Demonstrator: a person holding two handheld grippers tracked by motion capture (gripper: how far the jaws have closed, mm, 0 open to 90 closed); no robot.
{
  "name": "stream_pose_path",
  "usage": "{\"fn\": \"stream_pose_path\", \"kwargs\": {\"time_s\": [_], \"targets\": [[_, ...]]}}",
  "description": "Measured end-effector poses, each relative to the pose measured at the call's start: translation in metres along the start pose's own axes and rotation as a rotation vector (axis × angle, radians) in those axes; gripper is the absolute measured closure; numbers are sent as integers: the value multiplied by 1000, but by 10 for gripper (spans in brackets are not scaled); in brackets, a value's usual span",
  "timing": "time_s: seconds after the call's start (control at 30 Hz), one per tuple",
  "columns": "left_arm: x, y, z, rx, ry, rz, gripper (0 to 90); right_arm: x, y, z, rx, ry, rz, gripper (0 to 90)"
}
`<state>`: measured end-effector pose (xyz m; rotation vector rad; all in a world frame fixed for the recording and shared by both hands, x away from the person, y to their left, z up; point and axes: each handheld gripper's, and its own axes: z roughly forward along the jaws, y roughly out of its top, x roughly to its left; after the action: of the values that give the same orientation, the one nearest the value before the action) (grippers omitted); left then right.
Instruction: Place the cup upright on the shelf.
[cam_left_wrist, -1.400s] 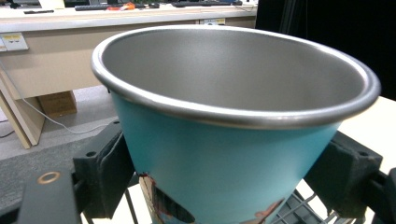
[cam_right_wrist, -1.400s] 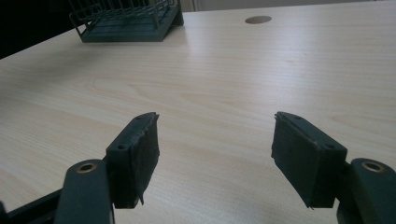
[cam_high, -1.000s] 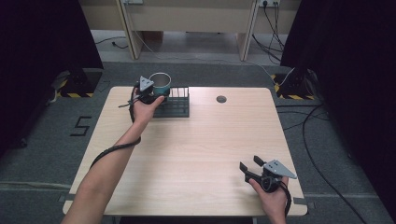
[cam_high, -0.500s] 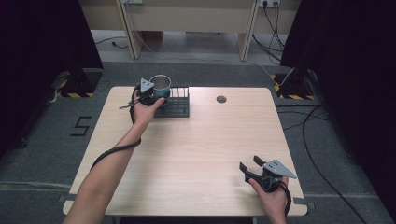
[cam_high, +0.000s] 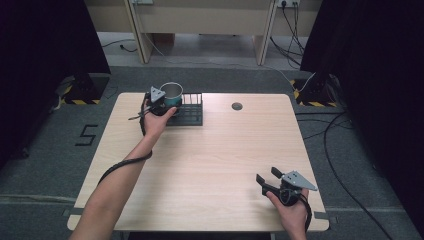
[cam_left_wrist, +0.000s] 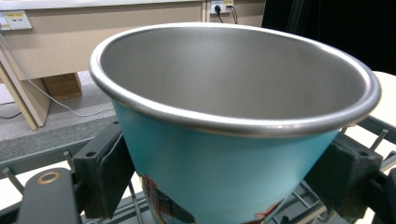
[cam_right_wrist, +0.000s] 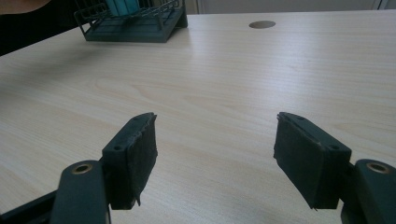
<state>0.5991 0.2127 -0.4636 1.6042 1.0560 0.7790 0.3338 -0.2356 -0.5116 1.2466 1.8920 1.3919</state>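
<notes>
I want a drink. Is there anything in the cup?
Empty. The left gripper view looks into the cup and shows bare metal walls with no liquid, though its very bottom is hidden.

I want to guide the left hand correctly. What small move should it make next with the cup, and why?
Probably lower it a little. The left claw grips the teal cup upright over the wire rack; whether the cup's base rests there cannot be told.
</notes>
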Motion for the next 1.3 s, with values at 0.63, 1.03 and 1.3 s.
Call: {"fn": "stream_pose_path", "kwargs": {"time_s": [0.63,1.03,1.3], "targets": [[4,-3,-4,25,-13,-10,146,0,0,0,5,2,0,298],[4,-6,-23,-2,-37,-24,146,0,0,1,9,1,1,296],[7,-7,-40,12,-35,-12,146,0,0,1,7,-1,2,296]]}}
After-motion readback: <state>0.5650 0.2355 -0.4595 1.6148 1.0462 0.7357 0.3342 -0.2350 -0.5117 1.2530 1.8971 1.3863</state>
